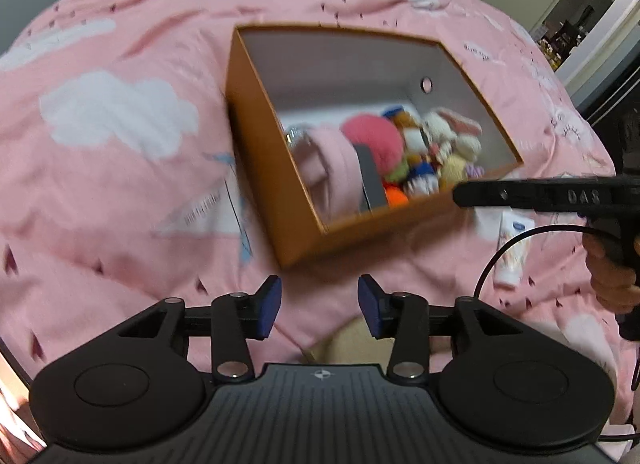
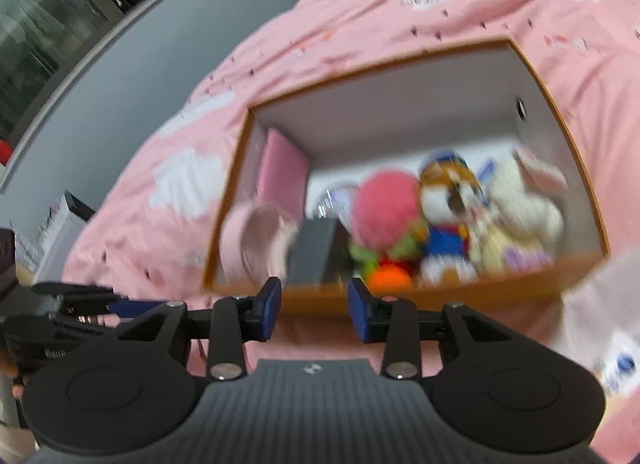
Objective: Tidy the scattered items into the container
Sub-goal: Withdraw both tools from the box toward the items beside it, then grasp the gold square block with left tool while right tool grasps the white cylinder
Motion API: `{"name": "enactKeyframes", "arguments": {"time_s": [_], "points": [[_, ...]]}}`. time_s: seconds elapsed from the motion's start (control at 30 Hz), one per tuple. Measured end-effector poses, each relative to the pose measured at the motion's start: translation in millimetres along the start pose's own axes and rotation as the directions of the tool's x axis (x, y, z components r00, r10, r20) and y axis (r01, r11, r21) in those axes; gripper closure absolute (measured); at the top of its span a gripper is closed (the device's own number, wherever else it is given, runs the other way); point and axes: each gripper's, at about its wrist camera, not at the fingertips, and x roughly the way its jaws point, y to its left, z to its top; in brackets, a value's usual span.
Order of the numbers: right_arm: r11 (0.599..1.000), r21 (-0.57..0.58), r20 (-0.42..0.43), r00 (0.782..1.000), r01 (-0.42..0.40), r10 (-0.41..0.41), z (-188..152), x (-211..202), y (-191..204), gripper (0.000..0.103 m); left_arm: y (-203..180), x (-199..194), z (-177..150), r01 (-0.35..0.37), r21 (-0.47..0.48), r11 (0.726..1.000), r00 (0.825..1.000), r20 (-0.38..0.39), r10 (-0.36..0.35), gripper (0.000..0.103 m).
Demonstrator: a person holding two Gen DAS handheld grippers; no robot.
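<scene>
**A:** So here's where we're at. Our left gripper (image 1: 319,306) has its blue pads standing partly apart with nothing between them, just pink bedspread (image 1: 120,192) underneath. The orange box (image 1: 260,152) sits straight ahead of it, a bit beyond the fingertips, open side up and pale grey inside.

**B:** Same deal on our right gripper (image 2: 314,309): jaws moderately apart, empty. The box (image 2: 400,296) is right in front of it, near wall just past the pads. Looking in from this side we've got a pink round plush (image 2: 386,204) in the middle, a brown and blue doll (image 2: 444,204) to the right of it, and a cream bunny-ish toy (image 2: 524,204) further right. It's all blurry though, so we can't tell much detail.

**A:** Yeah, ours is smeared too. There's something pink and rounded (image 1: 336,168) at the near left of the box and a dark flat thing (image 1: 372,180) leaning next to it.

**B:** Anything still outside?

**A:** A white tube (image 1: 510,252) lying on the bedspread, off to the right of our left gripper, just beside the box's near corner. The right gripper's black body (image 1: 540,194) is up over it from that view.

**B:** And we see the left one (image 2: 80,304) off to our left edge.
</scene>
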Motion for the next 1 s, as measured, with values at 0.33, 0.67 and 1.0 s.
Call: {"name": "enactKeyframes", "arguments": {"time_s": [0.33, 0.67, 1.0], "points": [[0.992, -0.030, -0.067, 0.990, 0.121, -0.123, -60, -15, -11, 0.059, -8, 22, -24, -0.018, -0.124, 0.992, 0.996, -0.091, 0.006, 0.041], [0.980, -0.088, -0.116, 0.975, 0.178, -0.188, -98, -42, -17, 0.049, -16, 35, -36, -0.069, -0.234, 0.970, 0.993, -0.108, 0.045, 0.038], [0.965, -0.152, -0.169, 0.956, 0.214, -0.239, -125, -51, -21, 0.042, -28, 47, -38, -0.121, -0.240, 0.963, 0.986, -0.140, 0.089, 0.036]]}}
